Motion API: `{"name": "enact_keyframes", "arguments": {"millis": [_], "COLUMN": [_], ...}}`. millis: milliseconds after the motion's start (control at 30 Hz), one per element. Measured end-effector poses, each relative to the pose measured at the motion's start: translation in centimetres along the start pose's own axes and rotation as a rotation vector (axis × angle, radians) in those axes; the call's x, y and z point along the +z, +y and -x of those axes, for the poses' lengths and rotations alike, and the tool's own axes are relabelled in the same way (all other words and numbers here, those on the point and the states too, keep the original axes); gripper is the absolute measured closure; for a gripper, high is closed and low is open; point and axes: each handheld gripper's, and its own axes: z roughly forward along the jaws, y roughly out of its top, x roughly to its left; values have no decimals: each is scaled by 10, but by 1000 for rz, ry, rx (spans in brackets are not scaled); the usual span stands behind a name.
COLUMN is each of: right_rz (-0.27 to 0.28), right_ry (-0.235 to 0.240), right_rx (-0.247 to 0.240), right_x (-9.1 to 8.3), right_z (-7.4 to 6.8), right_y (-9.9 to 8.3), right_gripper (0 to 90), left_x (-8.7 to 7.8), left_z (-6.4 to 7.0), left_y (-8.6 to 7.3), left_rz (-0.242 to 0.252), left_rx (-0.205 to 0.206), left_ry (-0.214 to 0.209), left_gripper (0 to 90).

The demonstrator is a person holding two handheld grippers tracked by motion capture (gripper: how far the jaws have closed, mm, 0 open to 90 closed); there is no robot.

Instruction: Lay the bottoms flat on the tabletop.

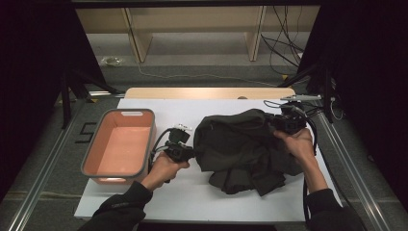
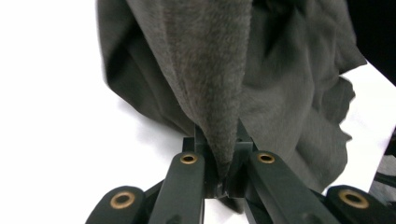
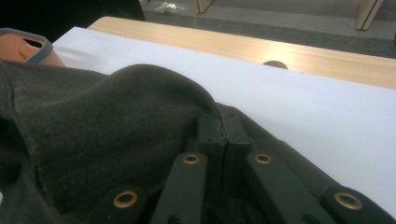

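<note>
High view: crumpled dark olive-grey fabric garment (image 1: 243, 149) at centre-right of white-covered worktop (image 1: 192, 192), well apart from nothing but just right of empty salmon-pink plastic bin with grey rim (image 1: 120, 144). Left tongs (image 1: 185, 153) at garment's left edge; right tongs (image 1: 284, 124) at its far right corner; one hand behind each. Garment bunched in a heap, with folds overlapping toward the near edge.

Left gripper view: left tongs (image 2: 223, 179) clenched on a hanging ridge of the garment (image 2: 210, 84), cloth pinched deep between the jaws and draped away over the worktop (image 2: 56, 116).

Right gripper view: right tongs (image 3: 223, 135) closed tight, jaw faces together, an edge of the garment (image 3: 102, 126) apparently nipped between them; corner of the bin (image 3: 28, 46) beyond the cloth.

Step in hand, judged: spreading or lifting the garment by two held points. Best done with both grips kept firm, hands drawn apart evenly and raised enough for folds to fall free, without dragging cloth over the bin rim.

Hard to make out: garment type, sleeves or hems, number of layers caught in each grip; underside of heap hidden.
</note>
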Motion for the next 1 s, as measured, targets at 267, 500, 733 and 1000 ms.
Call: {"name": "enact_keyframes", "arguments": {"millis": [267,500,733,1000], "right_rz": [23,33,43,36], "right_ry": [-6,-17,-28,-51], "right_rx": [26,37,54,73], "right_x": [1,4,4,13], "right_z": [9,13,20,26], "right_y": [3,5,8,18], "right_gripper": [896,895,896,896], "left_x": [-19,-24,-34,-27], "left_z": [-23,-39,-56,-62], "left_y": [42,78,104,111], "left_rz": [42,28,10,4], "left_rx": [-24,-31,-44,-66], "left_ry": [18,53,94,116], "left_gripper": [865,864,862,854]}}
